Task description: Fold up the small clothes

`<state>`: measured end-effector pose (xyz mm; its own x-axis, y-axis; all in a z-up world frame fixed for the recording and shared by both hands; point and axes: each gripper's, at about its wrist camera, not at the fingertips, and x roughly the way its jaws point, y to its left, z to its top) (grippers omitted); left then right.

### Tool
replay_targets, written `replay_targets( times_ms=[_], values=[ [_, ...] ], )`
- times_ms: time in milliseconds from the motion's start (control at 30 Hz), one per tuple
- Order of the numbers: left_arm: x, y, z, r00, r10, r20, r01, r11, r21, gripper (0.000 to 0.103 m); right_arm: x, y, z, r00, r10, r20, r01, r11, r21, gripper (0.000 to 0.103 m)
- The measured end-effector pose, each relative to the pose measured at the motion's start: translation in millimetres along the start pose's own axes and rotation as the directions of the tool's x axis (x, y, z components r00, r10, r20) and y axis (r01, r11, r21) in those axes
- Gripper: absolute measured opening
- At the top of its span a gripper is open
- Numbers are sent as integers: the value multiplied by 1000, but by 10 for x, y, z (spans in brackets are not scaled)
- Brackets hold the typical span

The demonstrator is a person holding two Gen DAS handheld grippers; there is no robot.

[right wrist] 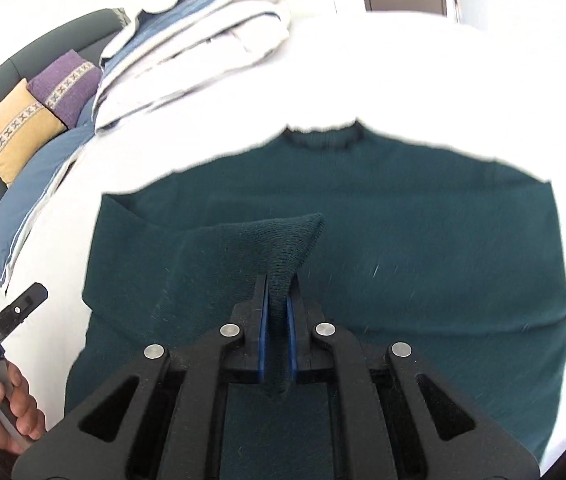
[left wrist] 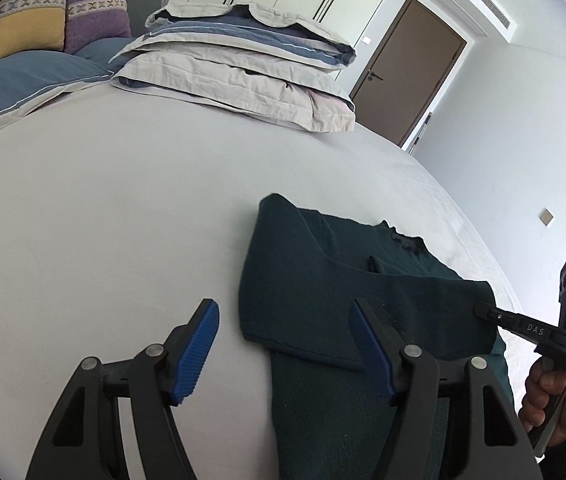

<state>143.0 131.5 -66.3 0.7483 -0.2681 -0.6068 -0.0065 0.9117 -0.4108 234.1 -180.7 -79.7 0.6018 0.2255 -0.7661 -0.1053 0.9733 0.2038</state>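
A dark green knit sweater [left wrist: 343, 264] lies flat on the pale bed sheet [left wrist: 123, 200], neck pointing away from me. One sleeve is folded across its body. My left gripper [left wrist: 285, 306] is open, its blue pads standing on either side of the sweater's left edge, with nothing pinched. In the right wrist view the sweater [right wrist: 423, 260] fills the middle, and my right gripper [right wrist: 279, 280] is shut on the sleeve cuff [right wrist: 283, 236], which stands up between the pads. The right gripper [left wrist: 483, 308] also shows at the sweater's right side, held by a hand. The left gripper [right wrist: 31, 296] sits at the lower left.
A stack of folded grey and blue bedding [left wrist: 235, 64] lies at the far side of the bed. A yellow cushion [left wrist: 23, 12] and a purple cushion [left wrist: 95, 12] lean on a dark headboard at far left. A brown door [left wrist: 407, 68] and white wall lie beyond the bed's right edge.
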Motion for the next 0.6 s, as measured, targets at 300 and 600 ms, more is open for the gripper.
replay_targets(
  times_ms=[300, 600],
  values=[
    [449, 66, 395, 999, 25, -43, -26, 1000, -14, 69, 230, -661, 391, 999, -46, -20, 48, 995, 90, 6],
    [1253, 35, 525, 980, 72, -185, -74, 997, -3, 58, 657, -996, 130, 997, -39, -66, 48, 991, 128, 7]
  ],
)
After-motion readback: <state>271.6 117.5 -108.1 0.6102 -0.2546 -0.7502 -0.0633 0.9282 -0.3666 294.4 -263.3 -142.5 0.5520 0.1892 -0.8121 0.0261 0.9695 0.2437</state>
